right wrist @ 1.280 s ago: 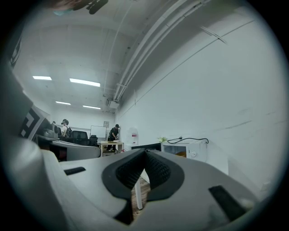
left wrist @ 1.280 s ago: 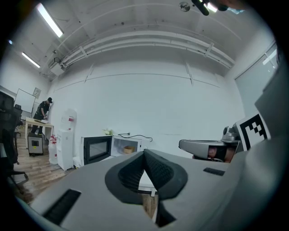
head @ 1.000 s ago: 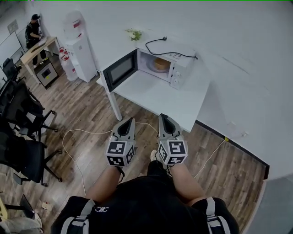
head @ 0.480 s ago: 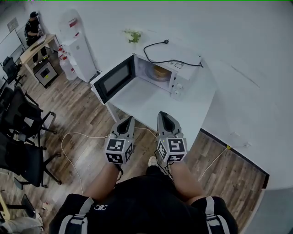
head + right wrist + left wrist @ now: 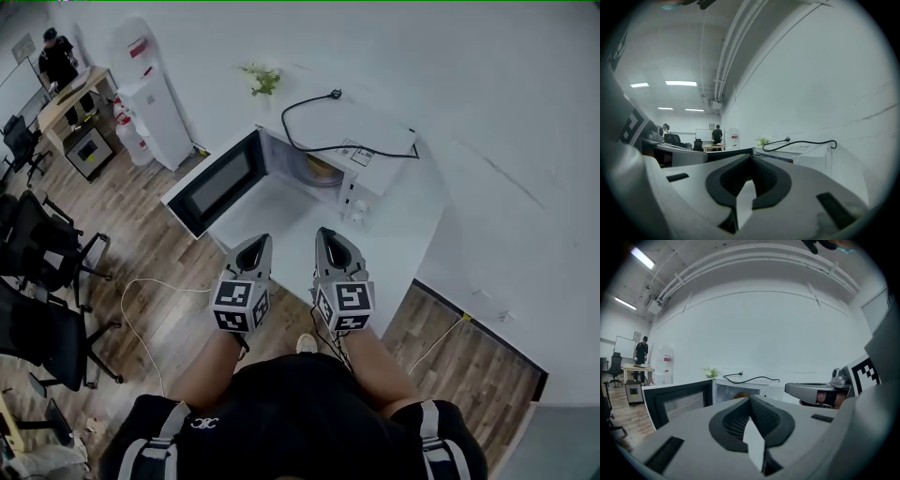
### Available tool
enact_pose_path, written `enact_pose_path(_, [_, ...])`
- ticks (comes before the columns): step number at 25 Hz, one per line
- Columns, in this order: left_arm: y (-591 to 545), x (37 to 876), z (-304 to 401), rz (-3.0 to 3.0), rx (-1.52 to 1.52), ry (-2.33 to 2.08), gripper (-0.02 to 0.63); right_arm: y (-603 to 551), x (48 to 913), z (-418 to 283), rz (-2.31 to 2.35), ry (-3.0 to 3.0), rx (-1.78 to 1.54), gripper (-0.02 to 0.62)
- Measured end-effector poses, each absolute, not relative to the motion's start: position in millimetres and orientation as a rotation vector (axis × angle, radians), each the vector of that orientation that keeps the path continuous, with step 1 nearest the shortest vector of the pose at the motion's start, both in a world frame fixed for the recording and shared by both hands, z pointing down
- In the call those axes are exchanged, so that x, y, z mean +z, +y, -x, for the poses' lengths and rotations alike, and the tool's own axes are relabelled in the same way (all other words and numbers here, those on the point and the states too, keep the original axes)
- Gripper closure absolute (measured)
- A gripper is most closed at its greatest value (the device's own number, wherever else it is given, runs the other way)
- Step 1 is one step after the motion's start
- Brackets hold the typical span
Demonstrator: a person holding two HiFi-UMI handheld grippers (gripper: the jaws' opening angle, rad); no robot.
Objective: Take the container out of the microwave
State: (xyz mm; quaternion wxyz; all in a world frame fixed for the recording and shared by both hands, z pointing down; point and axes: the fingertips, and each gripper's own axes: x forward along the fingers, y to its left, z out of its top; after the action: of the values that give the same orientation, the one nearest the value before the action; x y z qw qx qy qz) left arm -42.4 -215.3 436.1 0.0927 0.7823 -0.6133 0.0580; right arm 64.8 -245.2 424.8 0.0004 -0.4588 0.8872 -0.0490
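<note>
The container (image 5: pixel 322 170) was in neither pair of jaws. Those of the left gripper (image 5: pixel 750 400) were pressed together at the tips with nothing between them, and those of the right gripper (image 5: pixel 750 160) were clenched the same way on nothing. Only pale counter showed through the slit below each tip.

In the head view the left gripper (image 5: pixel 260 247) and right gripper (image 5: pixel 326 236) were held side by side, level and pointing forward. Their tips were over the near edge of the counter (image 5: pixel 398 239), well apart from the oven. That reads as a carrying posture for an approach, not a grasp being set up.

Beyond them the microwave (image 5: pixel 361 141) stood at the back of the counter against the wall (image 5: pixel 487 84). A black cable (image 5: pixel 309 112) lay loose on its top. Its door (image 5: pixel 214 183) was swung wide to the left, out past the counter's left edge, so the cavity faced the person with nothing in the way.

The container was an orange-brown shape on the cavity floor, partly hidden by the oven's roof from above. From the left gripper's view it showed low in the opening (image 5: pixel 740 394).

With the door already open, the reach was probably the step in hand. At least one pair of jaws would have to be released before going in, and which gripper suits the container's rim cannot be judged from here.
</note>
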Motion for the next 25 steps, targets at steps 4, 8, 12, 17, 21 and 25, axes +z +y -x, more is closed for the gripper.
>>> enact_pose_path(4, [-246, 439, 38, -2.297, 0.175, -1.828, 0.597, -278, 430, -61, 1.404, 2.825, -0.174, 0.591])
enact_pose_path(8, [-267, 443, 39, -2.292, 0.191, -1.830, 0.596, -304, 435, -58, 1.395, 2.839, -0.183, 0.591])
enact_pose_path(12, [-281, 447, 43, -2.287, 0.186, -1.825, 0.597, -320, 446, -53, 1.416, 2.869, -0.180, 0.591])
enact_pose_path(17, [-305, 452, 54, -2.297, 0.172, -1.807, 0.597, -339, 457, -42, 1.460, 2.897, -0.154, 0.591])
enact_pose_path(21, [-327, 453, 60, -2.354, 0.173, -1.748, 0.597, -360, 465, -36, 1.555, 2.879, -0.143, 0.591])
enact_pose_path(25, [-354, 455, 75, -2.408, 0.182, -1.676, 0.597, -385, 475, -19, 1.633, 2.866, -0.147, 0.591])
